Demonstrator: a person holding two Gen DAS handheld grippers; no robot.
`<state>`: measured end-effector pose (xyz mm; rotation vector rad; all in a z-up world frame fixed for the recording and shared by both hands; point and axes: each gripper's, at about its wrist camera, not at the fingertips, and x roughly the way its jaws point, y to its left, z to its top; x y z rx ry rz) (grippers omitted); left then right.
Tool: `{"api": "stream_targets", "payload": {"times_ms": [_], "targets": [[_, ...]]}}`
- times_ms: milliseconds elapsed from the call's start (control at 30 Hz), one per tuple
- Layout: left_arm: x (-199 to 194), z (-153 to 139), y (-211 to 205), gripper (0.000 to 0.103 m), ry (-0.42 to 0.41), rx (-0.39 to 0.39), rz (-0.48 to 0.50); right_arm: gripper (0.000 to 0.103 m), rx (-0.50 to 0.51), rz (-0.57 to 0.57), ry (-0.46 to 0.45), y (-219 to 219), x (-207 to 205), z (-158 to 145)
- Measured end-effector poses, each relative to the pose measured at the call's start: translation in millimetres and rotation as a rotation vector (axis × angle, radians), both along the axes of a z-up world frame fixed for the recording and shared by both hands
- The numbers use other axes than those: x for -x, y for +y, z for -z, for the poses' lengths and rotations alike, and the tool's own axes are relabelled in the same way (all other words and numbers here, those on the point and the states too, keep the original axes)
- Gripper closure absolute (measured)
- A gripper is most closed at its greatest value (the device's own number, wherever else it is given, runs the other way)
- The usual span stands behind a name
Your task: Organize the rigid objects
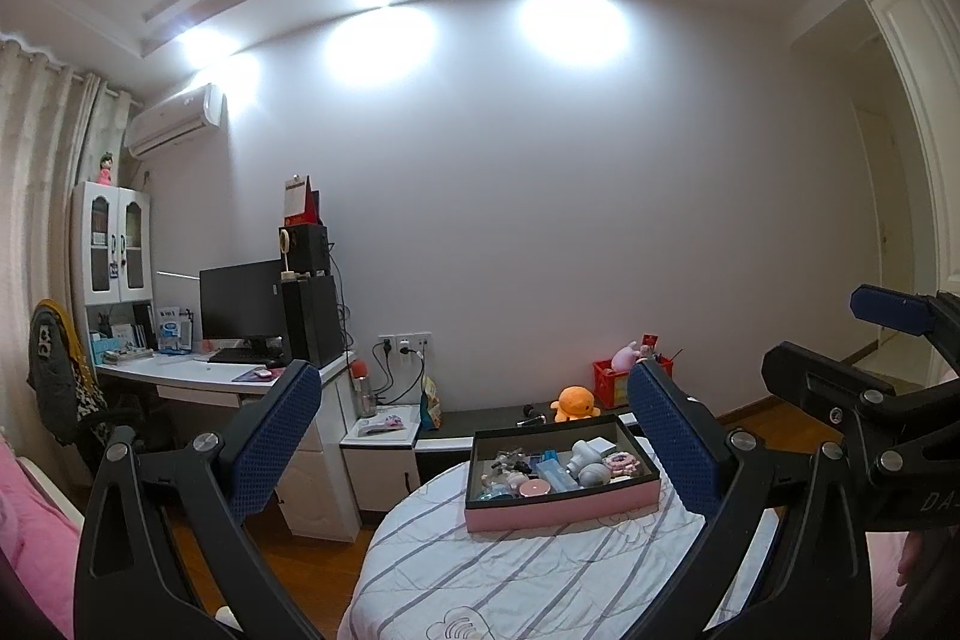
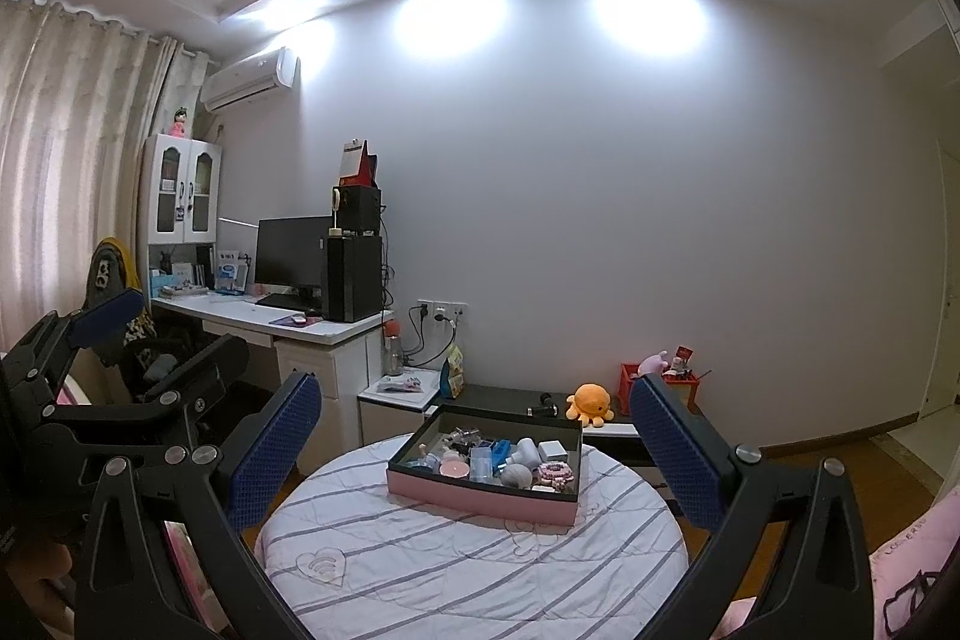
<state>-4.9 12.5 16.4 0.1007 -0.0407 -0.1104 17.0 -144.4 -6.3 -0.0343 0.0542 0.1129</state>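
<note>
The left gripper [image 1: 474, 436] is held above the near side of the round table [image 1: 540, 580], fingers spread wide, nothing between the blue pads [image 1: 276, 436]. The right gripper [image 2: 474, 442] is held level beside it in the same condition: fingers wide apart, no contact with any object. Each gripper appears at the edge of the other's wrist view.

The task items sit in a shallow pink box [image 2: 480, 499] with a dark interior, resting on the striped cloth of the table, past both sets of fingertips. Inside the box lie a white bottle [image 2: 521, 451], a grey rounded piece [image 2: 516, 475], a blue item [image 2: 501, 451], a pink round disc [image 2: 453, 469], a white cube [image 2: 552, 451] and a pink beaded ring [image 2: 555, 472]. The smaller pieces at the back of the box are too small to identify.

Behind the table, an orange plush octopus [image 2: 591, 403] sits on a low dark bench beside a red crate [image 2: 636, 388]. A desk with a black monitor [image 2: 291, 253] stands against the wall to the left.
</note>
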Motion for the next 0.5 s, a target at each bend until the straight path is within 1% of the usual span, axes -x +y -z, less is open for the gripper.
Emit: {"api": "stream_targets", "payload": {"times_ms": [500], "targets": [[1.0, 0.1, 0.3, 0.0, 0.005, -0.006, 0.0, 0.0, 0.005, 0.006, 0.009, -3.9, 0.2, -0.1]]}}
